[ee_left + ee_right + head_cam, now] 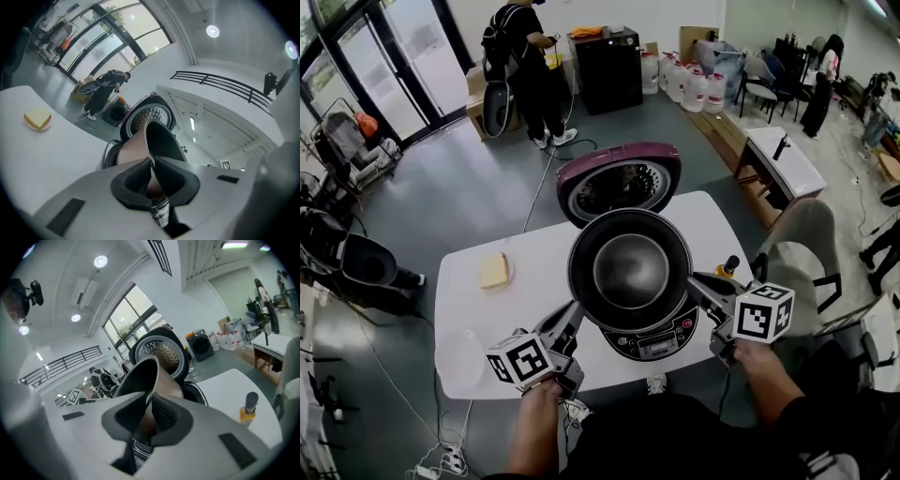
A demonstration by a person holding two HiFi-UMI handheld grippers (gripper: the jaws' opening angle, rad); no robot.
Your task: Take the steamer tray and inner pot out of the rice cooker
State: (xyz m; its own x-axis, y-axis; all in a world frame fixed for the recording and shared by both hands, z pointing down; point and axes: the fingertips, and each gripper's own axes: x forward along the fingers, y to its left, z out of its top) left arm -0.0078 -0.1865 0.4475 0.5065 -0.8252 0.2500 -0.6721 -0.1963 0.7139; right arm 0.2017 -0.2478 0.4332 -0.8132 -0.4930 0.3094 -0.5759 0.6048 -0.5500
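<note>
On the one white table (473, 314) there are one rice cooker (654, 339), one inner pot (630, 270), one yellow block (495, 270) and one yellow bottle (728, 268), with two grippers, the left gripper (576, 311) and the right gripper (695, 282), and two standing people, one person (525, 66) by the glass doors and a second person (820, 84) far right.

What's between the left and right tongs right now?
The inner pot: left tongs and right tongs clamp opposite sides of its rim, above the rice cooker, shown in head view.
</note>
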